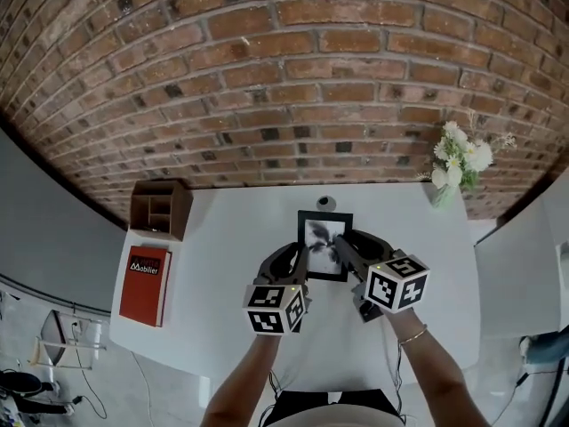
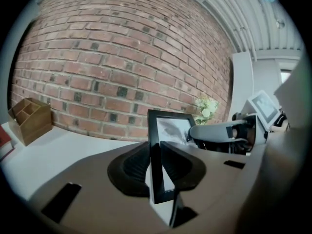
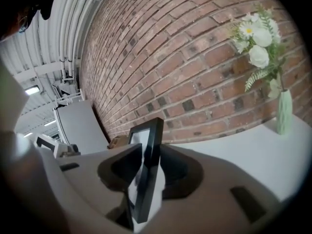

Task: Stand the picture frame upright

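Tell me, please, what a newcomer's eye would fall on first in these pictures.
First, the black picture frame at the middle of the white table, clamped on its left by the left gripper and on its right by the right gripper. Then the brick wall behind, and the white flowers at the table's far right corner.

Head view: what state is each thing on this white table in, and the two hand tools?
Black picture frame: held near upright by both side edges.
Left gripper: shut on the frame.
Right gripper: shut on the frame.
Red book: closed, lying flat.
Brown wooden organiser box: upright, looks empty.
Pale green vase of white flowers: upright.
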